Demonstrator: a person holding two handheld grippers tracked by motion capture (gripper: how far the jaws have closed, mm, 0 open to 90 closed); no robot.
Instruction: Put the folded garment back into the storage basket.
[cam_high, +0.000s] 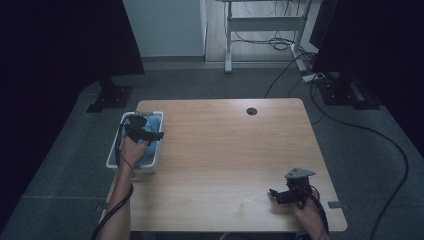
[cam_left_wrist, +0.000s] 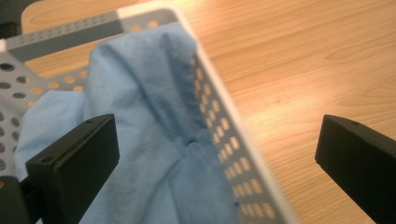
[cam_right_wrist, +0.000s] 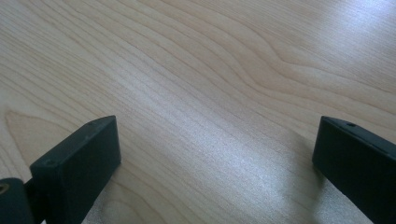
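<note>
A blue cloth (cam_left_wrist: 149, 116) lies crumpled inside a white perforated basket (cam_left_wrist: 224, 135), one fold draped up against the basket's wall. In the high view the basket (cam_high: 111, 159) stands at the table's left edge with the cloth (cam_high: 152, 150) in it. My left gripper (cam_high: 145, 127) hovers over the basket. Its jaws stand wide open (cam_left_wrist: 217, 154), one over the cloth and one over bare wood outside the basket wall, holding nothing. My right gripper (cam_high: 276, 195) sits low at the table's near right, open (cam_right_wrist: 215, 154) over bare wood with nothing between its jaws.
The wooden table (cam_high: 225, 150) has a round cable hole (cam_high: 251, 111) near its far edge. Dark stands (cam_high: 107, 95) and floor cables (cam_high: 350, 125) lie beyond the table, and a white desk frame (cam_high: 260, 30) stands at the back.
</note>
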